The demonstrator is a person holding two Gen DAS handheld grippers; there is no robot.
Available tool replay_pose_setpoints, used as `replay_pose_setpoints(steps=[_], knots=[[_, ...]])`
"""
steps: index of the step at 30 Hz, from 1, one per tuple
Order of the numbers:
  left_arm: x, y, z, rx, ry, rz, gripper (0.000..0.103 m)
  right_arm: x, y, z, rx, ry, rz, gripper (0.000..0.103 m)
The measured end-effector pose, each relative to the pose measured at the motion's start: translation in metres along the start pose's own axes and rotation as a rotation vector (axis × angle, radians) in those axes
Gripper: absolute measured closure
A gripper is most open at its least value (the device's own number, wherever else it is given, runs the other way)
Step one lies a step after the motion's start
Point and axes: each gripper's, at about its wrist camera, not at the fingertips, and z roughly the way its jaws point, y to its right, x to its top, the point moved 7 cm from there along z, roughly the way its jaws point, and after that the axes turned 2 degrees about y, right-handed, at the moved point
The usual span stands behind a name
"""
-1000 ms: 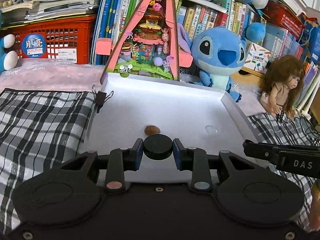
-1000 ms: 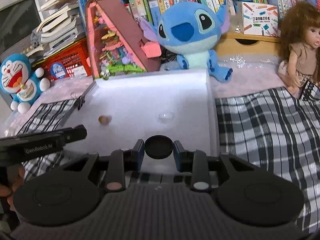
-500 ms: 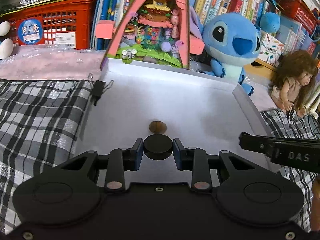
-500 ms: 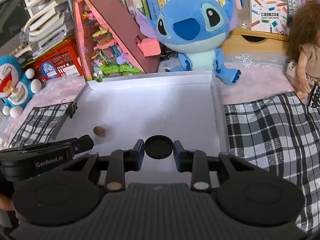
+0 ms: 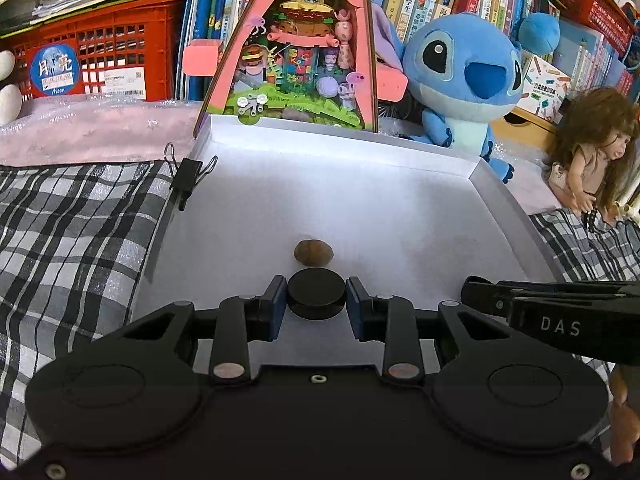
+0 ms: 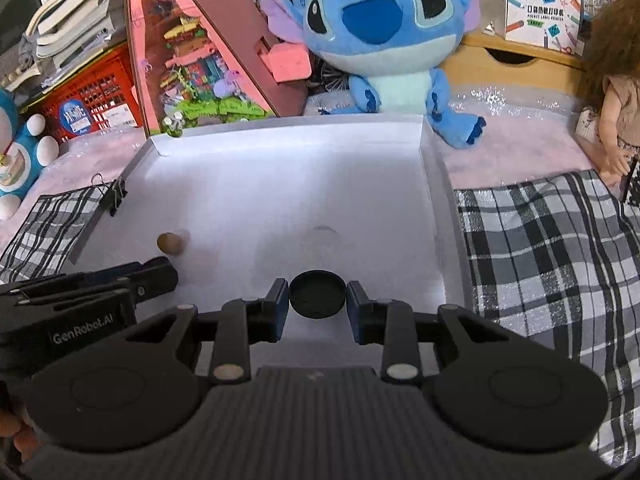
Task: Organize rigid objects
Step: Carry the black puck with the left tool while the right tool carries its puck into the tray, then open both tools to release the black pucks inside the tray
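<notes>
a cluttered shelf of books, a blue plush toy (image 5: 464,76) and a pink triangular diorama (image 5: 304,52) back the scene, and in front of them a shallow white tray (image 5: 360,148) lies on checked cloth (image 5: 72,232). your left gripper (image 5: 317,300) is pinching a black disc (image 5: 317,298) by its rim, pads pressed on opposite edges, low over the tray's near part. your right gripper (image 6: 317,300) is clamped the same way on a second black disc (image 6: 317,295), over the right half of the tray. a small brown nut-like piece (image 5: 314,252) sits on the tray floor just beyond the left disc.

both discs look stiff, light and smooth-sided, so i'd judge they can slip or swivel between the pads if you tilt sharply; the across-the-rim hold you have looks right. keep them flat as you set them down. the brown piece is rounded and would likely roll, so take it across its narrow middle rather than from the ends. a faint clear round thing (image 6: 322,236) lies on the tray ahead of your right disc; i can't tell what it is.
</notes>
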Motion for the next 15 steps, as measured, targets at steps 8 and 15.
replay_pose_setpoints(steps=[8, 15], knots=[[-0.001, 0.0, -0.011, 0.011, 0.024, 0.004, 0.05, -0.002, 0.003, -0.002, 0.007, 0.021, 0.017, 0.046], [-0.003, -0.001, -0.039, 0.025, 0.082, 0.062, 0.028, -0.004, 0.008, -0.018, 0.019, 0.074, 0.016, 0.031]])
